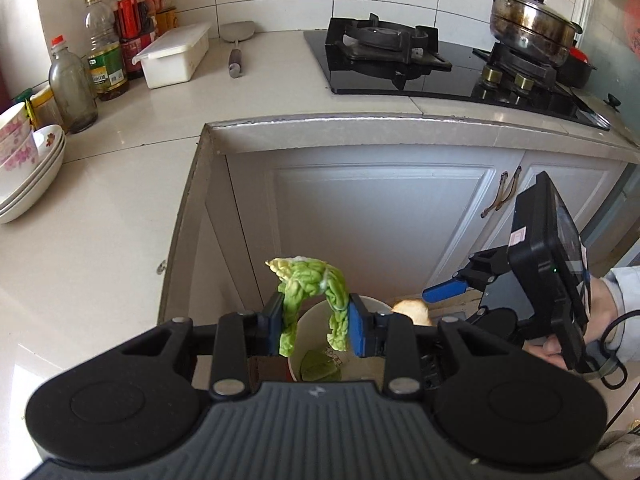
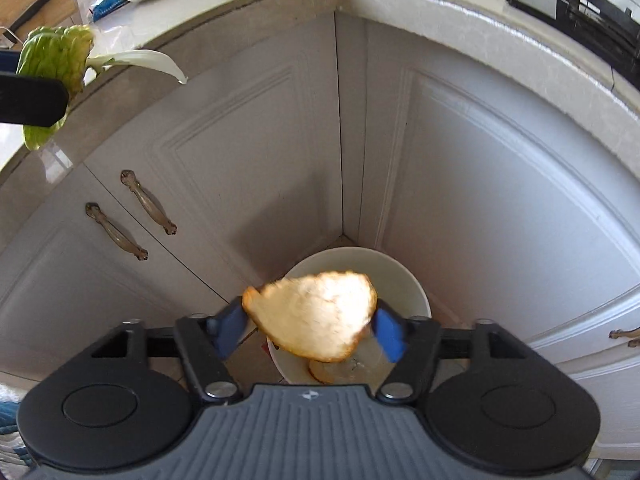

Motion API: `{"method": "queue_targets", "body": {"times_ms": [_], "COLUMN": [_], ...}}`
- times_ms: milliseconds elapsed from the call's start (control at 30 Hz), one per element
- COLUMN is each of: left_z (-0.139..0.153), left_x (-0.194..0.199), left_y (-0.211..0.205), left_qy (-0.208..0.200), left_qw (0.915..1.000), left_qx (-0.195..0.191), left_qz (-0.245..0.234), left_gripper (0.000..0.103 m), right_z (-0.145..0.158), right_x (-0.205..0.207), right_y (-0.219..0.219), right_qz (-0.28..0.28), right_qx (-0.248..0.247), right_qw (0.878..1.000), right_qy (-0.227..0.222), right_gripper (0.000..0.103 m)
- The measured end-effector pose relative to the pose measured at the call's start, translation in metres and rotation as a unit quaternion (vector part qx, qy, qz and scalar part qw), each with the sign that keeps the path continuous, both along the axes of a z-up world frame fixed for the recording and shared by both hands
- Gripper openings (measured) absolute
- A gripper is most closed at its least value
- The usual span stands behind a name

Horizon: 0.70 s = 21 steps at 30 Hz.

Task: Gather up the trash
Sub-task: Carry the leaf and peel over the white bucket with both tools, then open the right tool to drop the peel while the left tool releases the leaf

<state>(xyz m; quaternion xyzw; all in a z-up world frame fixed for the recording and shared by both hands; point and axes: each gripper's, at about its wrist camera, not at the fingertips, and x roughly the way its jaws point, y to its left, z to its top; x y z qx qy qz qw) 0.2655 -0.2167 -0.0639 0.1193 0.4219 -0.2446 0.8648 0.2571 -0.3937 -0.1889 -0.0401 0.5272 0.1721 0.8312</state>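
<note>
Holding item one: left wrist view. The left gripper has its blue pads partly closed on a limp green vegetable leaf, which arches up between them and droops on both sides. Directly beneath sits the white bin, on the floor in the cabinet corner, with a green scrap already inside. The right gripper shows at the right edge, beside a pale peel.

- Handling note: the leaf looks draped rather than firmly pinched; I judge it best to spread the pads only once both trailing ends hang inside the rim, since a soft leaf may cling to one pad.

Item two: right wrist view. The right gripper is fairly wide, its pads pressing opposite edges of an orange peel, pith side up, somewhat blurred. The white bin lies just below it, another peel piece at the bottom. The leaf appears upper left.

- Handling note: the peel seems centred over the opening; a plain release should drop it in.
</note>
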Motion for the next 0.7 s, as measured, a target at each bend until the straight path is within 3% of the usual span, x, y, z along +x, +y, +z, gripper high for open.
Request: {"method": "queue_targets", "body": {"times_ms": [300, 700], "left_z": [-0.035, -0.122], "left_x": [0.017, 0.047], "left_y": [-0.030, -0.093], "left_qy": [0.030, 0.086], "left_qw": [0.9994, 0.9950], "left_qx": [0.012, 0.028], "left_qz": [-0.012, -0.042], "left_gripper": [0.031, 0.032], "right_z": [0.001, 0.004], "right_x": [-0.014, -0.039], "right_y": [-0.013, -0.027], "right_qz": [-0.017, -0.022], "right_qx": [-0.002, -0.061], "right_qw": [1.000, 0.997], "right_qy": [-0.015, -0.032], "right_gripper": [0.103, 0.103]}}
